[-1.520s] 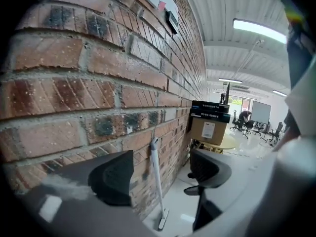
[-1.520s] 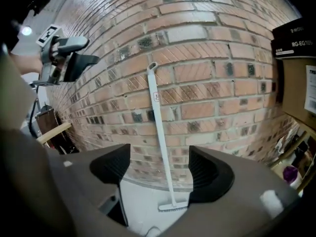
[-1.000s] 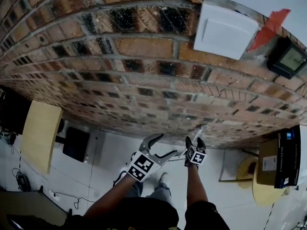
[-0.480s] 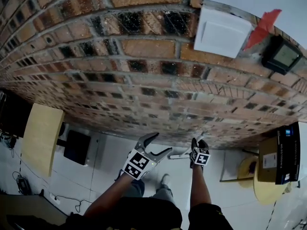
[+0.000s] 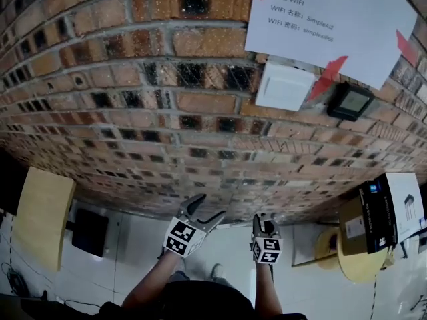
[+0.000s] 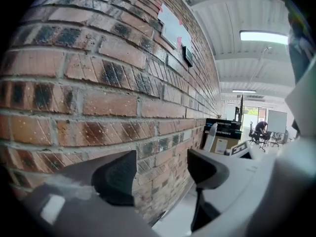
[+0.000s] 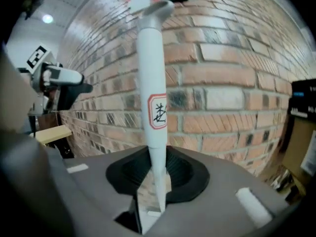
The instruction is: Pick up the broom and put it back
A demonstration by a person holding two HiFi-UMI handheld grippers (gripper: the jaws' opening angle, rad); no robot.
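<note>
The broom's white handle (image 7: 154, 98) stands upright against the brick wall, with a red-bordered label partway up it. My right gripper (image 7: 157, 177) is shut on its lower part, and the brush end is out of sight. In the head view my right gripper (image 5: 264, 224) sits low at the centre with its marker cube towards me. To its left, my left gripper (image 5: 202, 213) faces the wall. In its own view my left gripper (image 6: 160, 169) has just been closing. A gap remains with nothing but bricks behind it. My left gripper (image 7: 64, 78) also shows in the right gripper view.
The brick wall (image 5: 133, 99) fills the view ahead. It carries a taped paper notice (image 5: 327, 19), a white switch plate (image 5: 283, 85) and a small black device (image 5: 350, 102). At right, boxes (image 5: 377, 215) stand on a round wooden table (image 5: 357, 262). A pale tabletop (image 5: 43, 219) is at left.
The head view has swung up the wall, bringing the paper notice into sight. Both grippers now sit lower in the picture and closer together. The left gripper's jaws have narrowed.
</note>
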